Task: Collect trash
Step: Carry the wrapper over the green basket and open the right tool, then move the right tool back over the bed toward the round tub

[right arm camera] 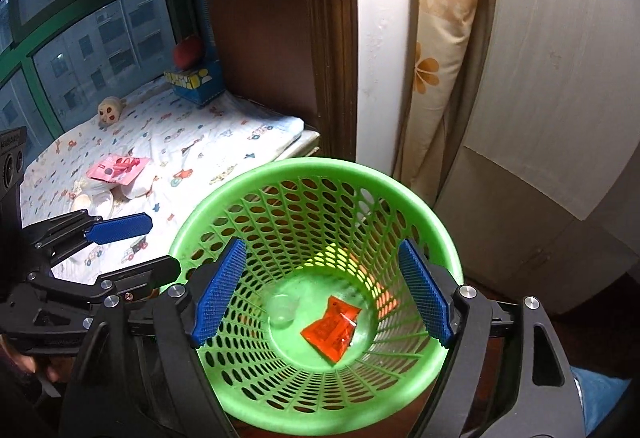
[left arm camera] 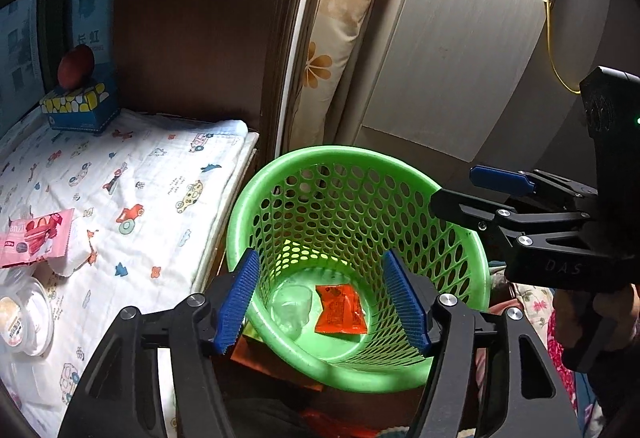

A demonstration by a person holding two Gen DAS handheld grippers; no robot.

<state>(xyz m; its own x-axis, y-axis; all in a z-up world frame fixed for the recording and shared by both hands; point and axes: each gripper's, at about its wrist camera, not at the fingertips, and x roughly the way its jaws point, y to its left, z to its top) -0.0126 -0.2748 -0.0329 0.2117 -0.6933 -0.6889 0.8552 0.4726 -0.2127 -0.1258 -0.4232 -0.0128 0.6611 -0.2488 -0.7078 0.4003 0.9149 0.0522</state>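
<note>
From the left wrist, the left hand-held gripper [left arm camera: 322,296] hangs over a green perforated basket [left arm camera: 280,174] with its blue pads spread wide and nothing between them. At the basket's bottom lies an orange-red wrapper [left arm camera: 340,309], flat and glossy, printed face up, its long axis running roughly away from the camera. A crumpled clear plastic cup [left arm camera: 291,305] lies just beside it on the left. On the bed [left arm camera: 160,174] to the left lie a pink snack packet [left arm camera: 34,236] and a white lidded tub [left arm camera: 26,318]. The right hand-held gripper [left arm camera: 464,194] reaches in from the right, jaws parted.

From the right wrist, the right hand-held gripper [right arm camera: 320,292] is likewise wide open and empty above the basket [right arm camera: 400,182]. The wrapper [right arm camera: 331,330] lies tilted, its long axis diagonal from lower left to upper right, the cup [right arm camera: 283,309] near its left. The pink packet [right arm camera: 118,168] rests on the bed [right arm camera: 224,134]; the left hand-held gripper [right arm camera: 160,246] shows at left, open.
</note>
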